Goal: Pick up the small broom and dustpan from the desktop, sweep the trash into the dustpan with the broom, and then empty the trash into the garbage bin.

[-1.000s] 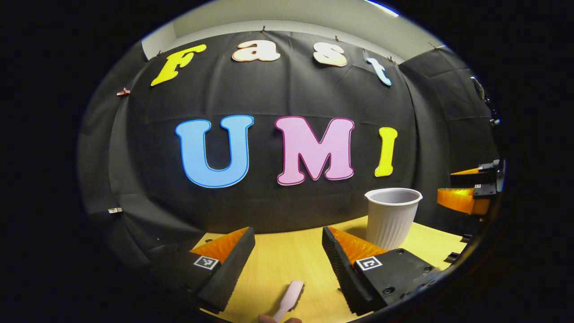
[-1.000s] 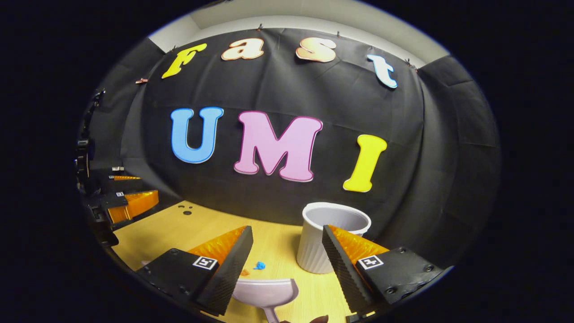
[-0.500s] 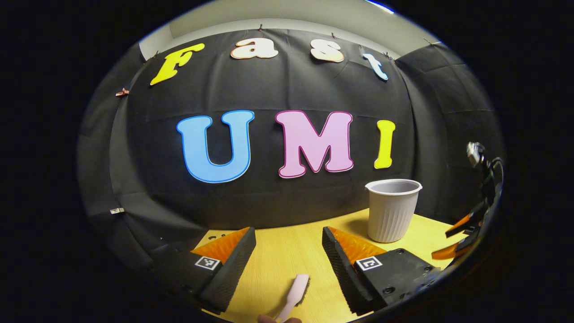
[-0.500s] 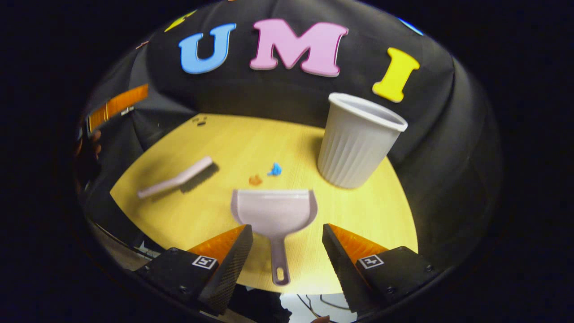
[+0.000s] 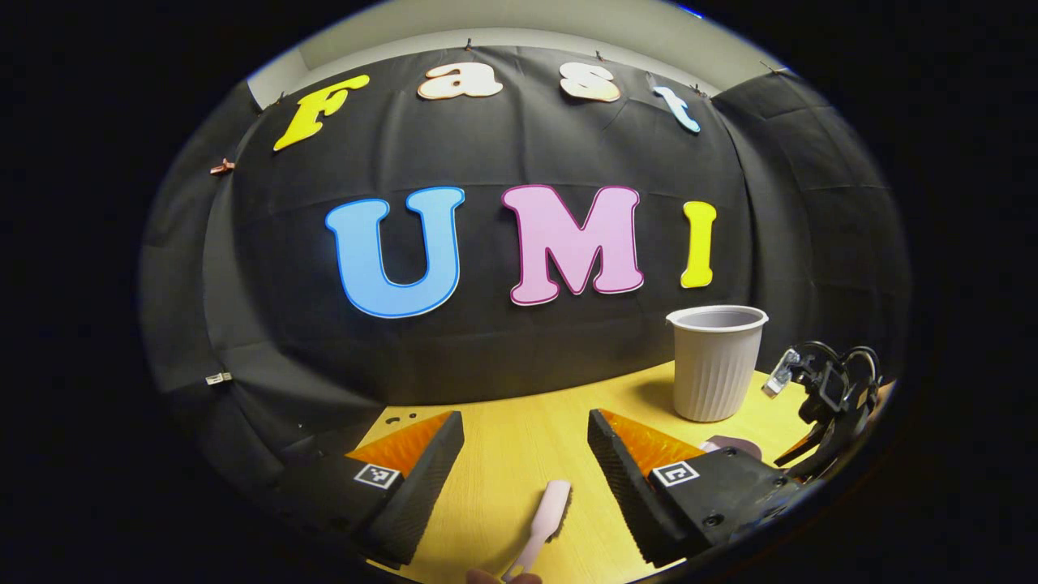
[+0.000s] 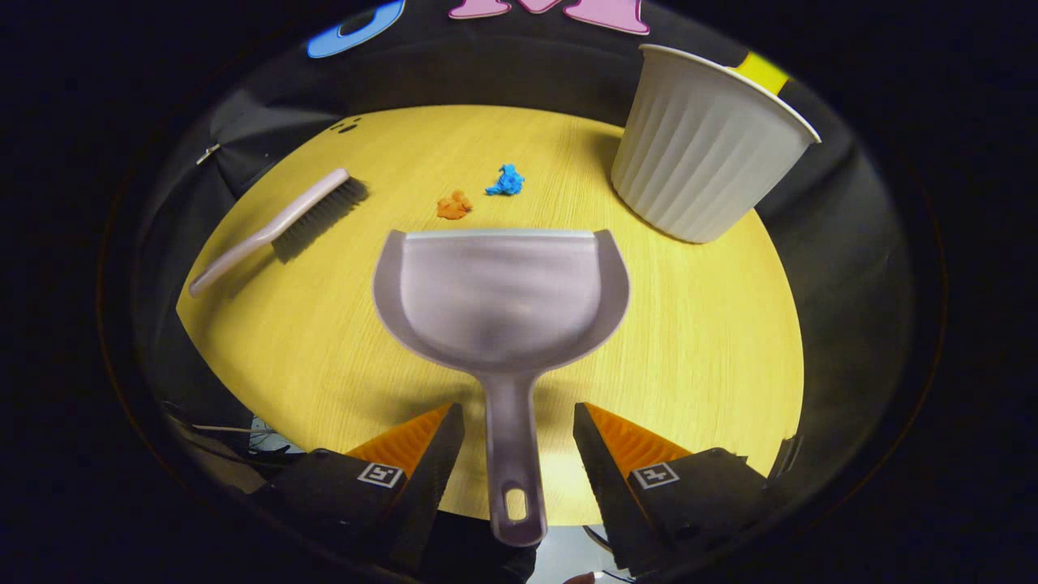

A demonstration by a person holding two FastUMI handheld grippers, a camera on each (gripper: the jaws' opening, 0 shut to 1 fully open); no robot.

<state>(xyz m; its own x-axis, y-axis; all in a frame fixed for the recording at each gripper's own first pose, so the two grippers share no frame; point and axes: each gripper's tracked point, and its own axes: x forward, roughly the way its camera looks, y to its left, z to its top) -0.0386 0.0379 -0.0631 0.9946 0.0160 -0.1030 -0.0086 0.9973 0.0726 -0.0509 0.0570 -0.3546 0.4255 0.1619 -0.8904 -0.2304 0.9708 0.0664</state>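
A pale grey dustpan (image 6: 503, 296) lies flat on the yellow table (image 6: 697, 349), mouth facing away. Its handle (image 6: 512, 462) runs back between the fingers of my right gripper (image 6: 517, 422), which is open and straddles the handle without touching it. Just beyond the pan's lip lie an orange scrap (image 6: 454, 205) and a blue scrap (image 6: 505, 180). The small pink broom (image 6: 276, 227) rests at the left, bristles down. In the left gripper view the broom (image 5: 545, 519) lies just below my open left gripper (image 5: 525, 434). The white ribbed bin (image 6: 705, 150) stands at the far right.
In the left gripper view the bin (image 5: 715, 365) stands at the right on the table (image 5: 503, 462), with the right gripper's body and cable (image 5: 823, 397) beside it. The table's near edge drops off below my right gripper's fingers.
My right gripper has tipped downward and dropped toward the table, bringing the dustpan handle between its open fingers. The left gripper has edged forward a little; the broom has not moved.
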